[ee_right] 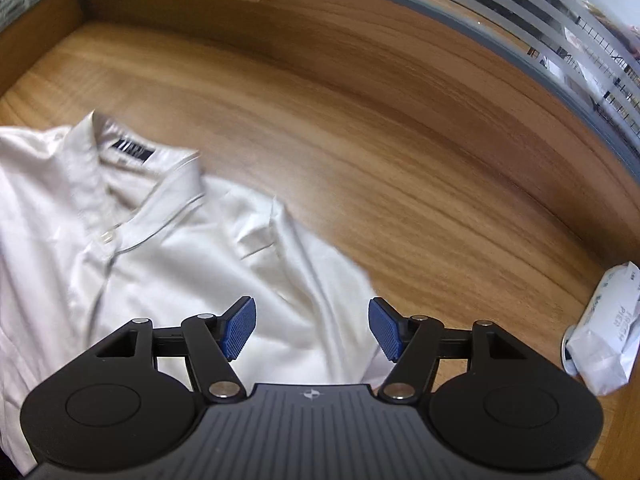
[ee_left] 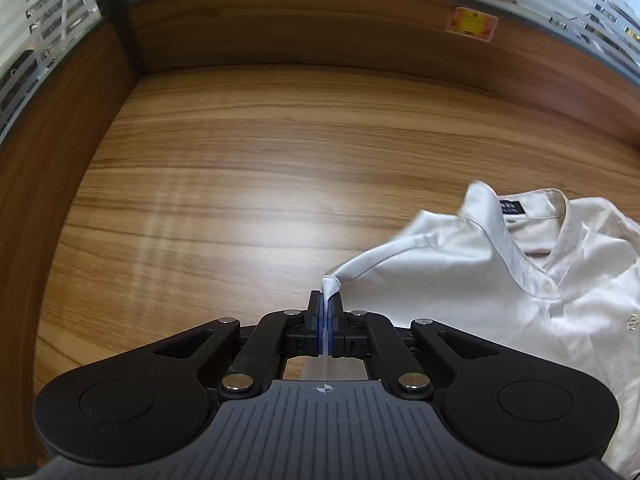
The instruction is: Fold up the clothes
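Observation:
A white collared shirt [ee_left: 500, 280] lies on the wooden table, collar and dark neck label facing up. My left gripper [ee_left: 327, 304] is shut on a pinch of the shirt's shoulder or sleeve fabric, which stretches taut from the jaws toward the collar. In the right wrist view the same shirt [ee_right: 140, 248] lies front up with a button at the placket. My right gripper [ee_right: 312, 324] is open, its blue pads [ee_right: 240, 326] spread above the shirt's right shoulder and sleeve area, holding nothing.
The wooden table [ee_left: 240, 160] is walled by wood partitions [ee_left: 320, 32] with frosted glass above. An orange sticker [ee_left: 474, 23] is on the back wall. A white plastic packet [ee_right: 608, 328] lies at the table's right edge.

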`<state>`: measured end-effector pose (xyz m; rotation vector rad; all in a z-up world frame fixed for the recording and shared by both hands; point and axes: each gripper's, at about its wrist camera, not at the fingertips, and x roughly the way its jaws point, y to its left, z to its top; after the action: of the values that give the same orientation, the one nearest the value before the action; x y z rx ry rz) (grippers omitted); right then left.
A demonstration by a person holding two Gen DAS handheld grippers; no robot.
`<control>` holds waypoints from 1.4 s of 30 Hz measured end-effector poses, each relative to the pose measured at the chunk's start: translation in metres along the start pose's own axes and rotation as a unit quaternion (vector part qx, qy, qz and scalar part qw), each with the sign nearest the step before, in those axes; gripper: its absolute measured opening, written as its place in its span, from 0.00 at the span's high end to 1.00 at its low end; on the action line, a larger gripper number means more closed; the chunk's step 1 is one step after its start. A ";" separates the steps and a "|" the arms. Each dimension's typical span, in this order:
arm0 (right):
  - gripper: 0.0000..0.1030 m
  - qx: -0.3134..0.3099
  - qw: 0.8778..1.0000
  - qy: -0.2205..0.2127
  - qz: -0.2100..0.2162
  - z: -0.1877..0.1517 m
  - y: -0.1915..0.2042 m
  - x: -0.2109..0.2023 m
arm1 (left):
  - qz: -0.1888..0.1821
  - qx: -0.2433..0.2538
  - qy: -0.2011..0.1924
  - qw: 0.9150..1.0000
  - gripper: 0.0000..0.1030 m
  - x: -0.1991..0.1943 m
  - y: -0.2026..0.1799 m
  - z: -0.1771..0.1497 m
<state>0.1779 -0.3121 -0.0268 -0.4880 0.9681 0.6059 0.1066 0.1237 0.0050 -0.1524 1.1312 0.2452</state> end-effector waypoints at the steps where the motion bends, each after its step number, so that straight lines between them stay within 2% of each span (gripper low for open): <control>1: 0.33 -0.006 1.000 0.002 0.003 0.004 -0.003 0.003 | 0.000 0.002 0.002 1.000 0.98 0.002 0.005 0.002; 7: 0.33 -0.058 0.998 0.020 0.027 0.022 -0.011 0.027 | -0.003 0.005 0.018 1.000 0.98 0.011 0.024 0.007; 13: 0.33 -0.138 0.989 0.011 0.055 0.032 0.009 0.042 | 0.006 0.007 0.038 0.999 0.97 0.013 0.043 -0.001; 17: 0.35 -0.175 0.982 0.016 0.072 0.039 0.029 0.055 | -0.003 0.005 0.050 0.999 0.95 0.020 0.048 -0.010; 20: 0.50 -0.191 0.978 0.025 0.080 0.045 0.042 0.068 | -0.002 0.013 0.059 0.998 0.94 0.025 0.044 -0.017; 22: 0.75 -0.195 0.977 0.038 0.080 0.048 0.048 0.074 | -0.001 0.019 0.064 0.998 0.94 0.030 0.040 -0.022; 24: 0.89 -0.195 0.976 0.050 0.079 0.051 0.053 0.079 | -0.002 0.023 0.061 0.998 0.94 0.031 0.038 -0.025; 28: 0.97 -0.188 0.979 0.048 0.060 0.053 0.052 0.075 | 0.001 0.034 0.054 0.998 0.96 0.029 0.034 -0.030; 34: 0.98 -0.169 0.986 0.013 0.007 0.054 0.037 0.044 | 0.005 0.052 0.020 0.998 0.97 0.018 0.033 -0.019; 39: 0.98 -0.147 0.988 -0.023 -0.040 0.061 0.020 0.012 | -0.007 0.087 -0.021 0.996 0.98 0.003 0.023 0.012; 42: 0.98 -0.137 0.988 -0.039 -0.066 0.069 0.012 -0.001 | -0.011 0.110 -0.051 0.993 0.98 -0.003 0.013 0.044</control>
<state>0.2115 -0.2605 0.0064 -0.7606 0.7751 0.6372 0.1408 0.1465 0.0265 0.0423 1.0470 0.1071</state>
